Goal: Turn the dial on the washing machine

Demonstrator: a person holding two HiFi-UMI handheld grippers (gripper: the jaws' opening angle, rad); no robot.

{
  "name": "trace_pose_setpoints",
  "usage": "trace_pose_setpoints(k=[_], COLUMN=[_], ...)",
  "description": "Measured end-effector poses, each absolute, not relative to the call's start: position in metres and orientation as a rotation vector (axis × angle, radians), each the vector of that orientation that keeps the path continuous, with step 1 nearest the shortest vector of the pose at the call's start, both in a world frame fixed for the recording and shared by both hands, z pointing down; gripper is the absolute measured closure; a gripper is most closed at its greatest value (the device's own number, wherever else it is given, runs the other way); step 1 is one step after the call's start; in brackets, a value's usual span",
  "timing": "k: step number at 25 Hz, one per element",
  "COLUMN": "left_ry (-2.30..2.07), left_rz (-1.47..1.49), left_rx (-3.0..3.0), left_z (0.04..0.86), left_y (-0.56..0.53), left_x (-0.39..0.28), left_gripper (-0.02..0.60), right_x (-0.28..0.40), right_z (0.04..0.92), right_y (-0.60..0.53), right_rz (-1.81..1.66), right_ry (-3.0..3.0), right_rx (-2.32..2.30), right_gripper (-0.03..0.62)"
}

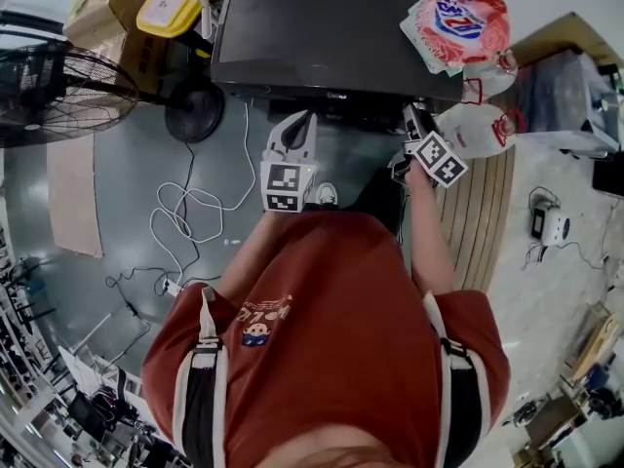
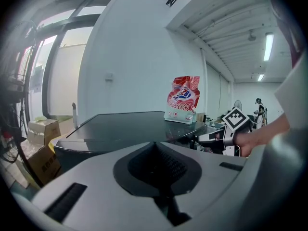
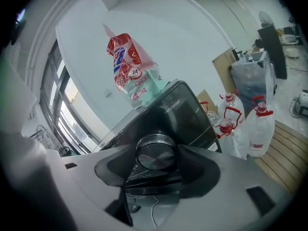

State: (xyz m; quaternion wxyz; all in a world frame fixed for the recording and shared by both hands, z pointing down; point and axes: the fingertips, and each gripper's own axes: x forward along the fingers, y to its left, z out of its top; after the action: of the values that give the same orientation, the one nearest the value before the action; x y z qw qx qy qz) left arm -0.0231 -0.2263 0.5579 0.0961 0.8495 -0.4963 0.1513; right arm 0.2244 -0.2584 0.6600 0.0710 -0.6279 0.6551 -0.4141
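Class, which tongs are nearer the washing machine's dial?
Right. The right tongs have the dial between their open jaws; the left tongs are shut, to its left near the machine's front.

A detergent bag (image 1: 456, 22) and jugs (image 1: 480, 130) crowd the right end of the washing machine (image 1: 322, 27).

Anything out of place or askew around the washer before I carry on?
Nothing damaged or spilled. Only a loose white cable lies tangled on the floor at the person's left, a possible trip hazard. The detergent bag stands upright on the washing machine's lid, and the dial sits between the right gripper's open jaws.
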Motion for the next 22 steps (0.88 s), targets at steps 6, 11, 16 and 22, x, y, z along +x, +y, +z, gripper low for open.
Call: trace_pose_setpoints(k=[6, 11, 16, 22], left_ry=[-1.468, -1.473, -1.472, -1.473], left_rz=[0.447, 0.448, 0.445, 0.435], left_rx=[2.509, 2.502, 2.505, 2.505], left_z=[0.5586, 0.5609, 0.5623, 0.5605], left_y=[-0.2252, -0.2215, -0.2216, -0.2207], left_x=[-0.023, -0.0276, -0.0297, -0.0301], left_gripper=[0.571, 0.571, 0.571, 0.571], right_x=[0.2239, 0.2228, 0.2213, 0.2171], right_z=[0.6601, 0.6589, 0.659, 0.6606], right_y=[-0.2586, -0.2578, -0.2578, -0.2569], right_rz=[-1.226, -1.187, -1.153, -1.044], right_ry=[1.999, 2.043, 2.09, 2.212], right_rx=[-1.918, -1.98, -2.044, -2.194], right_gripper=[0.322, 0.322, 0.324, 0.322])
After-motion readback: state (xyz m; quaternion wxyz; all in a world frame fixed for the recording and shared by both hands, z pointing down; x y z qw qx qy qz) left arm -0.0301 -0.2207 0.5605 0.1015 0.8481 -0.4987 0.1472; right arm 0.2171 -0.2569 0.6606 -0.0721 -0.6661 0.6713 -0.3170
